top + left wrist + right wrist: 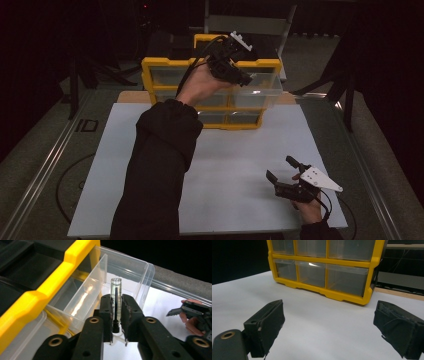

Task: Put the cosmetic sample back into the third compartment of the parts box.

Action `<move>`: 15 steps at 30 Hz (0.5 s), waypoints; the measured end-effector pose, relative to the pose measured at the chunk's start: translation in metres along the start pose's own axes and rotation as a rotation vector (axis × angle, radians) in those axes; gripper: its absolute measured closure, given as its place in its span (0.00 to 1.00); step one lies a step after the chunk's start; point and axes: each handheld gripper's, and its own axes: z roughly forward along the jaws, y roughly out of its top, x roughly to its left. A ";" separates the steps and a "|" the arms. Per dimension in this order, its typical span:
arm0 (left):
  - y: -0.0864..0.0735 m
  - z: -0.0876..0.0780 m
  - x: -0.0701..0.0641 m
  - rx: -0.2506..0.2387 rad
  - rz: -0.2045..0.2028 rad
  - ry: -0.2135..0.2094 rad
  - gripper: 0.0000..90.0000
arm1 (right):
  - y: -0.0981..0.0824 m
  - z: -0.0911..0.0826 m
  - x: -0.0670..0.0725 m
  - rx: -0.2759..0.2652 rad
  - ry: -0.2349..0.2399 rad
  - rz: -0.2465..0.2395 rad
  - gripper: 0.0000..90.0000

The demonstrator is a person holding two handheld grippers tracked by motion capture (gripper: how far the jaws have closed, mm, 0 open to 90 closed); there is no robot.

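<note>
A yellow cabinet (160, 65) of clear drawers stands at the back middle of the white table (125, 165). Its top right drawer (262, 85) is pulled out. My left gripper (240, 75) is raised over that drawer. In the left gripper view it (116, 300) is shut on a small clear tube (116, 287) with a thin black rod and a black cap inside. The tube stands upright over the divided drawer (140, 272), beside the yellow frame (37, 295). My right gripper (280, 167) rests open near the table's front right. Nothing is between its jaws (329, 322), which face the cabinet (374, 265).
A grey chair back (250, 22) stands behind the cabinet. Dark floor with metal rails (40, 165) runs along both sides of the table. The person's left sleeve (160, 165) crosses the middle of the table. The other drawers look shut.
</note>
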 end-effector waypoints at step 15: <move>-0.012 -0.011 0.009 -0.023 -0.116 0.145 0.00 | 0.000 0.000 0.000 0.001 -0.002 -0.001 0.11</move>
